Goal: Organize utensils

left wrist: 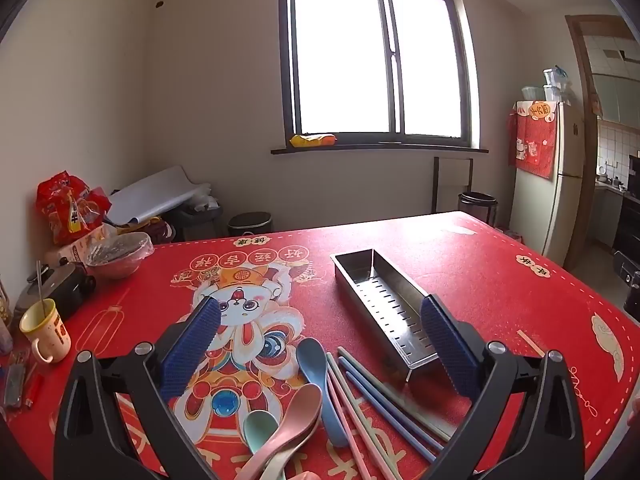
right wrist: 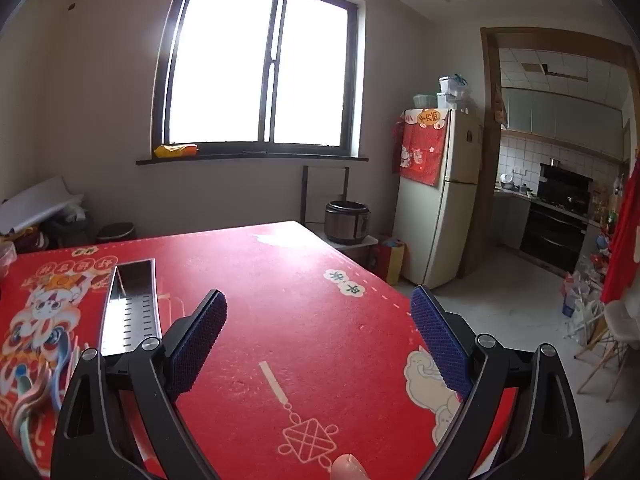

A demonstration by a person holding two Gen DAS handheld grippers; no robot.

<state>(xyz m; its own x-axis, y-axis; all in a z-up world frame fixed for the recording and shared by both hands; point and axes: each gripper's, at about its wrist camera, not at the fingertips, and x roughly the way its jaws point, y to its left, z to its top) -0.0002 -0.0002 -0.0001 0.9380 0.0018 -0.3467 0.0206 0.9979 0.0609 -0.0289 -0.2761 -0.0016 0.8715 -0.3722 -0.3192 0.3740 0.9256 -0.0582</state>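
A long steel utensil tray point(left wrist: 384, 304) with a slotted floor lies empty on the red tablecloth point(left wrist: 500, 280); it also shows at the left of the right wrist view point(right wrist: 130, 312). Near me lie a blue spoon point(left wrist: 320, 376), a pink spoon point(left wrist: 292, 420), a mint spoon point(left wrist: 260, 432) and several pastel chopsticks point(left wrist: 380, 408). My left gripper point(left wrist: 320, 344) is open and empty, held above the spoons and chopsticks. My right gripper point(right wrist: 320, 336) is open and empty over bare cloth right of the tray. Spoon tips point(right wrist: 24, 384) show at the left edge.
At the table's left edge stand a yellow mug point(left wrist: 44, 330), a covered bowl point(left wrist: 120, 254), a dark appliance point(left wrist: 56, 288) and red snack bags point(left wrist: 68, 206). The table's right edge point(right wrist: 384, 280) drops to the floor. A fridge point(right wrist: 440, 200) stands beyond.
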